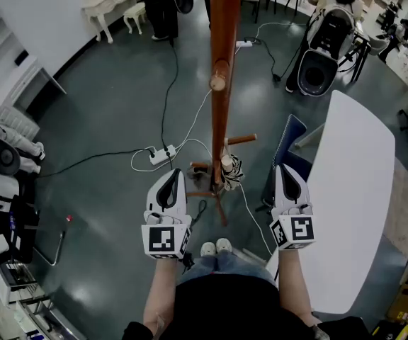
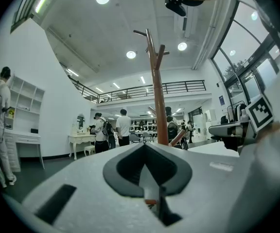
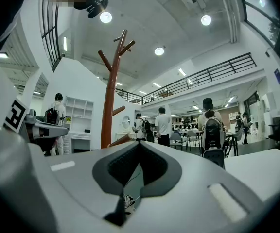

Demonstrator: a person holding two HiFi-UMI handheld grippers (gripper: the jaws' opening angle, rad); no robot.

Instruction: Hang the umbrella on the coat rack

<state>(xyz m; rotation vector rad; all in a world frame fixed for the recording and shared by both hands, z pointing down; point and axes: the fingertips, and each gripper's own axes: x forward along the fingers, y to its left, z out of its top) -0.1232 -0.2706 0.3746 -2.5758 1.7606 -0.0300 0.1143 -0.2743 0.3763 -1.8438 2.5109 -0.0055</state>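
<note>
- The umbrella (image 1: pixel 231 171) is folded into a bundle of pale, dark-patterned cloth. It sits right against the coat rack (image 1: pixel 220 83), low on the pole and just under a short side peg (image 1: pixel 241 139).
- The head view looks down on it from nearly overhead. Its long axis seems to run along the pole, top end up by the peg and the other end toward the floor. What it actually hooks onto cannot be made out.
- The coat rack's brown wooden pole stands upright. A round-ended peg (image 1: pixel 218 83) juts toward the camera higher up, and its feet spread on the grey floor below the umbrella.
- The left gripper (image 1: pixel 173 174) is held level on the near side of the rack, to the left of the pole and apart from the umbrella. Its jaws are clenched together with nothing between them.
- The right gripper (image 1: pixel 283 169) is level on the pole's right side, also clear of the umbrella. Its jaws are pressed together and empty.
- The person's shoes (image 1: pixel 216 247) stand between the two grippers, near the rack's base.
- A white power strip (image 1: pixel 161 154) with trailing cables lies on the floor left of the rack.
- A blue chair (image 1: pixel 290 142) stands just beside a long white table (image 1: pixel 356 190) on the right.
- Other people stand farther off in the room.
</note>
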